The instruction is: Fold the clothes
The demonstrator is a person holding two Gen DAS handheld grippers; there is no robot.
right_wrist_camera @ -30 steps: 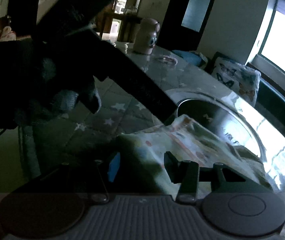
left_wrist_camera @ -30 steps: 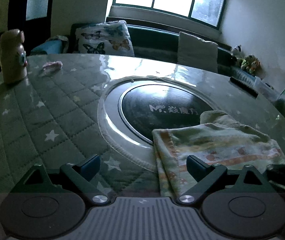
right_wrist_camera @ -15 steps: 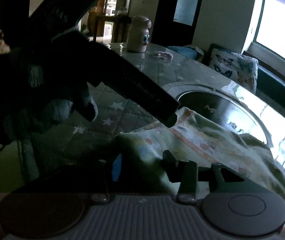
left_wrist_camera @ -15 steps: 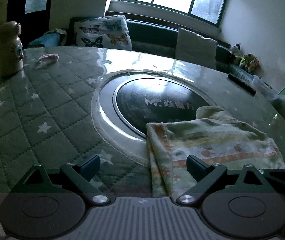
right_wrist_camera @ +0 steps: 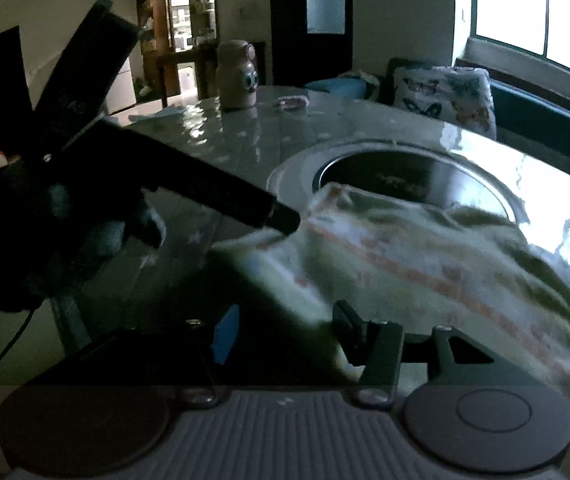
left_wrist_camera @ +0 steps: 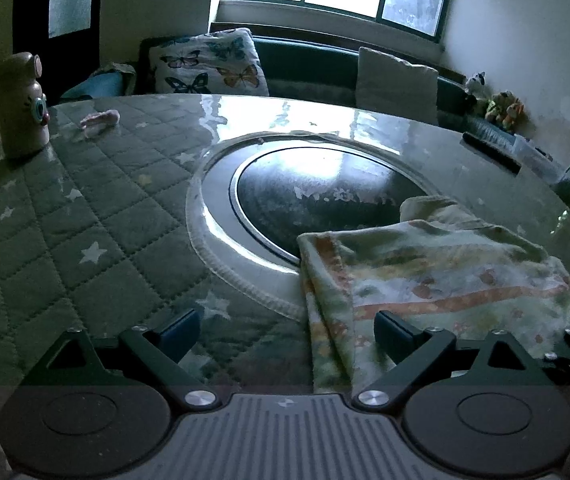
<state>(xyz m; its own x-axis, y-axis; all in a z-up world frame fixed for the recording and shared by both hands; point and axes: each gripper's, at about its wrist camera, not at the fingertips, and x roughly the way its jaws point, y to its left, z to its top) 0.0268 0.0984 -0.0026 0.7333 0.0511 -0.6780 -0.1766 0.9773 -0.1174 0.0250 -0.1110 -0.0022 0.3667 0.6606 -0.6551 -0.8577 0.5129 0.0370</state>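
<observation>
Two grippers frame our patterned cloth (left_wrist_camera: 437,276), bunched partly over the table's round hotplate (left_wrist_camera: 325,204). Left gripper (left_wrist_camera: 285,330) gapes wide at its near-left edge; right gripper (right_wrist_camera: 285,332) looks parted too, cloth between its fingers.

Two low wrist views, shared cloth (left_wrist_camera: 437,276)

A: Where does the cloth (left_wrist_camera: 437,268) lie?
B: On the table (left_wrist_camera: 85,216), overlapping the near right rim of the round inset plate (left_wrist_camera: 317,200).
A: And beyond the plate?
B: The owl-faced bottle (left_wrist_camera: 21,104) stands far left of it, a small bundle (left_wrist_camera: 99,120) just beside the bottle. The butterfly cushion (left_wrist_camera: 209,66) sits behind the table.
</observation>
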